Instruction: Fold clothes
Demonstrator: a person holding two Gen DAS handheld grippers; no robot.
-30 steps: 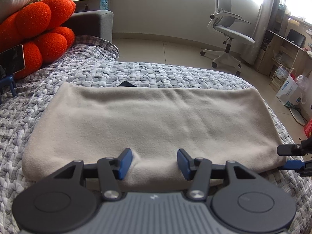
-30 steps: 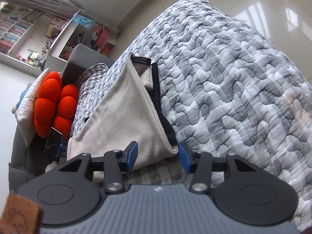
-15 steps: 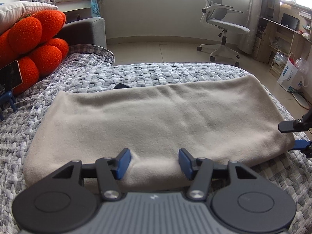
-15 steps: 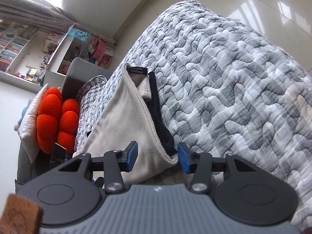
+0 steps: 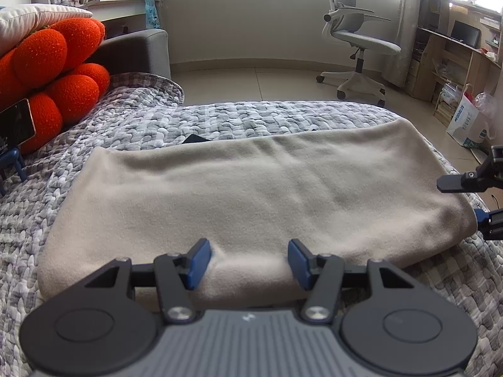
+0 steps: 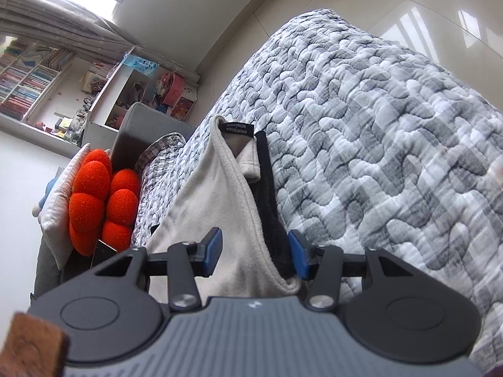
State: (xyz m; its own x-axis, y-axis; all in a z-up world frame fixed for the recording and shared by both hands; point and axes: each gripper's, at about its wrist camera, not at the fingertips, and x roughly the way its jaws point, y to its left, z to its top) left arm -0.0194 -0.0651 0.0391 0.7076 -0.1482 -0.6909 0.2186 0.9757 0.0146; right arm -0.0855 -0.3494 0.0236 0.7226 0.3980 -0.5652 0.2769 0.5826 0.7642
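Note:
A beige fleece garment [image 5: 251, 194] lies folded into a long band across the grey quilted bed [image 5: 251, 116]. My left gripper [image 5: 250, 260] rests on its near edge, open, with a low bump of fleece between the blue pads. At the band's right end my right gripper [image 5: 459, 199] stands open, one finger on either side of the corner. In the right wrist view that corner [image 6: 239, 251] lies between the right gripper's [image 6: 256, 254] pads. A black inner layer [image 6: 267, 194] and a black label [image 6: 235, 125] show along the far edge.
An orange plush cushion [image 5: 56, 72] and a phone on a blue stand [image 5: 15, 125] sit at the left of the bed. Beyond the bed are tiled floor, a white office chair [image 5: 358, 40], a wooden desk [image 5: 456, 53] and a paper bag [image 5: 465, 122].
My right gripper has slid a little further onto the garment's corner, which now sits deeper between its pads. The left gripper has rolled slightly and kept its place.

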